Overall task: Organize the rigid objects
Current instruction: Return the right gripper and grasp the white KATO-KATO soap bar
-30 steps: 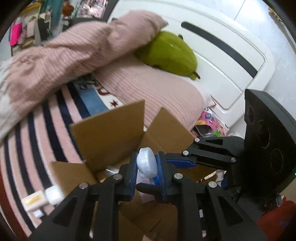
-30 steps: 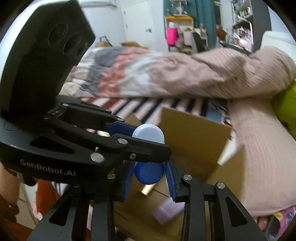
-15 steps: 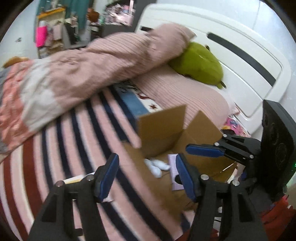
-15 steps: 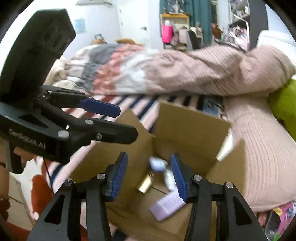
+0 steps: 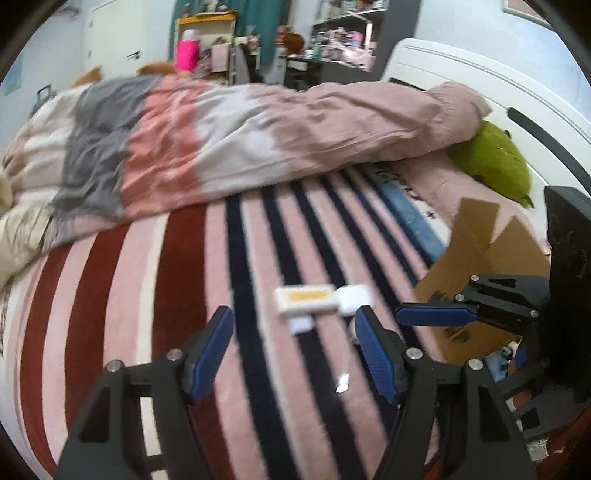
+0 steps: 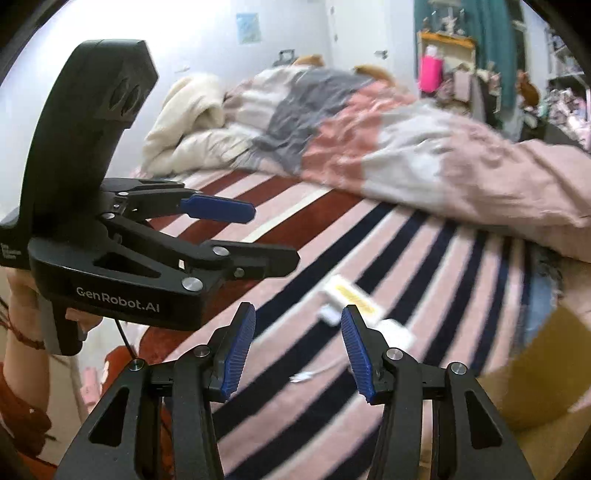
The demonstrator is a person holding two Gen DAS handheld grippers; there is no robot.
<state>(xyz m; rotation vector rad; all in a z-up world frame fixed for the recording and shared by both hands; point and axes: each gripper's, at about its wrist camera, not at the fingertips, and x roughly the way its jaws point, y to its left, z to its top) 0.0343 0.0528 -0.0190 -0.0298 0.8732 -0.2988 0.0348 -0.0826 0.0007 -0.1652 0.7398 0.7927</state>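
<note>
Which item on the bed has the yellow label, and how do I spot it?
Find the striped bedspread, left of the cardboard box. A small cluster lies there: the flat white box is the widest, the only piece with a yellow panel, beside a plain white case.

My striped bedspread (image 5: 258, 258) runs pink, navy and dark red under a rumpled duvet (image 5: 229, 136) — a green plush toy (image 5: 495, 166) rests against the white headboard (image 5: 480, 96), cluttered shelves (image 5: 332, 33) beyond.
</note>
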